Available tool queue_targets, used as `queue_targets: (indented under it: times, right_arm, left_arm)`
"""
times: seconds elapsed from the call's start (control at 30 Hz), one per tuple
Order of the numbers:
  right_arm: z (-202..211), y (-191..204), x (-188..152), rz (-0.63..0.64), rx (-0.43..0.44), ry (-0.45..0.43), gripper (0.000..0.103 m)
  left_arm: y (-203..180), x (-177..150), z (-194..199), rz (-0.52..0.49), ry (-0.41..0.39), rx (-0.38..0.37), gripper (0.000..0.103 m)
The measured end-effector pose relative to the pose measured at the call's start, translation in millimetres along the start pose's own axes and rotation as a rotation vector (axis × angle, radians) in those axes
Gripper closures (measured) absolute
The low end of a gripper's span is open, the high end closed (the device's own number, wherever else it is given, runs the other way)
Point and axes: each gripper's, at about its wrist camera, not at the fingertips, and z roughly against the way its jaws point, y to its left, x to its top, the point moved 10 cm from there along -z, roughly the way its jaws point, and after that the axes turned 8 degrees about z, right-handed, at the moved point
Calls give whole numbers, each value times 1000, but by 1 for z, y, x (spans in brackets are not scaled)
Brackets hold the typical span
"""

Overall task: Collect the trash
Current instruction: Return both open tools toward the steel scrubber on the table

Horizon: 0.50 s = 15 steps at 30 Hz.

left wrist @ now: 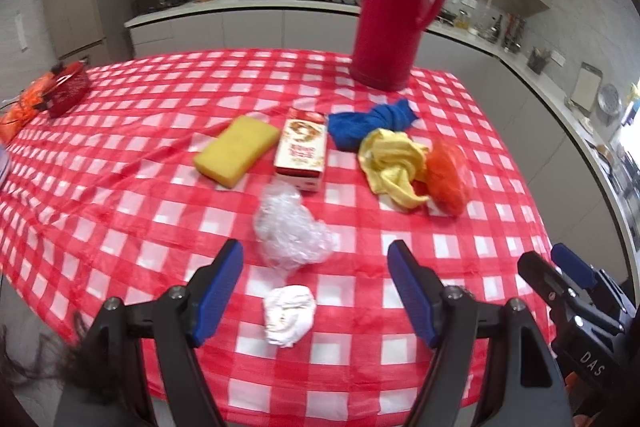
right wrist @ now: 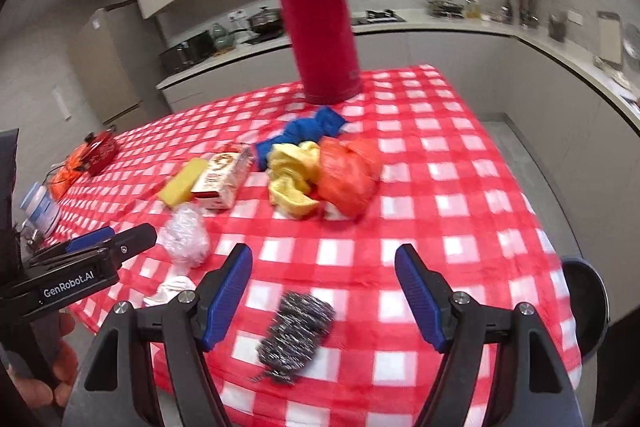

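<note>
Between the parted left tongs (left wrist: pixel 315 293), a white paper wad (left wrist: pixel 289 315); between the parted right tongs (right wrist: pixel 323 295), steel wool (right wrist: pixel 294 337).

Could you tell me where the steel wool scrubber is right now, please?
In the right wrist view, the steel wool scrubber lies on the checked tablecloth near the front edge.

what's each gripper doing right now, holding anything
left gripper: open, holding nothing, white crumpled tissue lies below.
right gripper: open, holding nothing, steel wool scrubber lies below.
</note>
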Motion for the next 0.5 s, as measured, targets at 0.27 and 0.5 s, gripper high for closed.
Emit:
queue_targets:
  times: [0.27, 0.5]
  right_arm:
    - [-10, 6, -13, 6, 48, 30, 27]
    - [-31, 17, -50, 11, 44, 90, 27]
  left_arm:
    - [20, -12, 3, 40, 0, 45, 27]
    - [34, -42, -15, 38, 32, 52, 27]
